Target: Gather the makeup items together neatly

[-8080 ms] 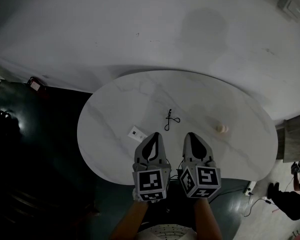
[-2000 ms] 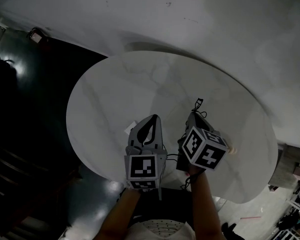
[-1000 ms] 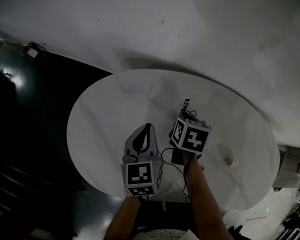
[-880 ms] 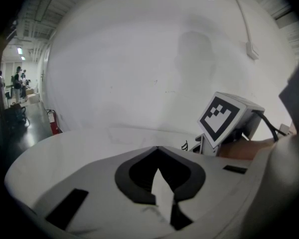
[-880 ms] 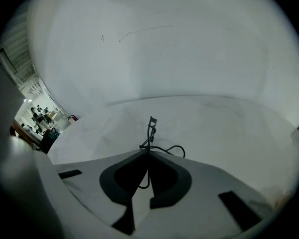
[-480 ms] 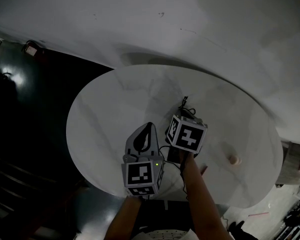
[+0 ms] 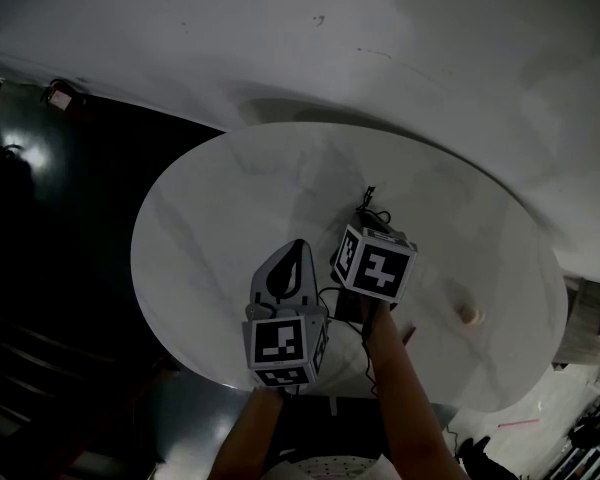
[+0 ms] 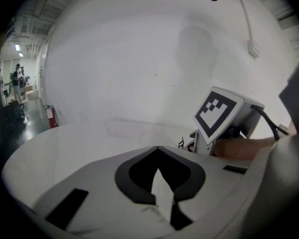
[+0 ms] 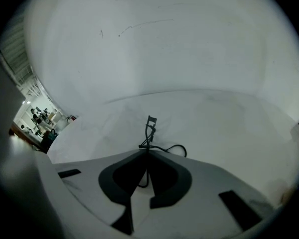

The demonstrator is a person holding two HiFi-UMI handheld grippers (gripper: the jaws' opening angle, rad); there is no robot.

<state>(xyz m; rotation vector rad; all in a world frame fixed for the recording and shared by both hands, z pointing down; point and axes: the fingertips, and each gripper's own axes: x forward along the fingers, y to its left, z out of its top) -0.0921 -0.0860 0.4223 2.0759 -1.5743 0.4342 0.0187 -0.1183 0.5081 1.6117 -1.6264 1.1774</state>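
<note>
Overhead, the head view takes in the whole oval white marble-patterned table [image 7: 230, 198] with both tools low over its near half. The left gripper [image 7: 298, 246] lies beside the right gripper [image 9: 146, 151]. From above, the right gripper's marker cube hides its jaws, and only the far end of the black wire-framed eyelash curler [image 7: 369, 208] pokes out beyond it.

The right gripper view supplies what the cube hides. The eyelash curler [image 9: 149, 133] runs straight out ahead of the jaws, with its clamp end farthest from them and resting on the marble. One handle loop curls out just to the right of the tips, and the other thin loop runs back between the two fingers. The tips close on the stem at the hinge with barely a gap, and they have just been easing open while the curler stays between them.

The left gripper view shows that tool's jaws clenched, tips meeting at a point above the bare table top. To the right of those jaws it catches the right gripper's checkered cube from the side, with the person's hand [image 8: 239, 148] wrapped behind it. That angle also shows the curler's tip peeping past the cube's lower edge.

Only the head view shows the small round peach-coloured thing [image 7: 468, 315], well off to the right of the right jaws near the table's edge. Both gripper views show people standing in a lit room [image 8: 15, 78] far off to the left.
</note>
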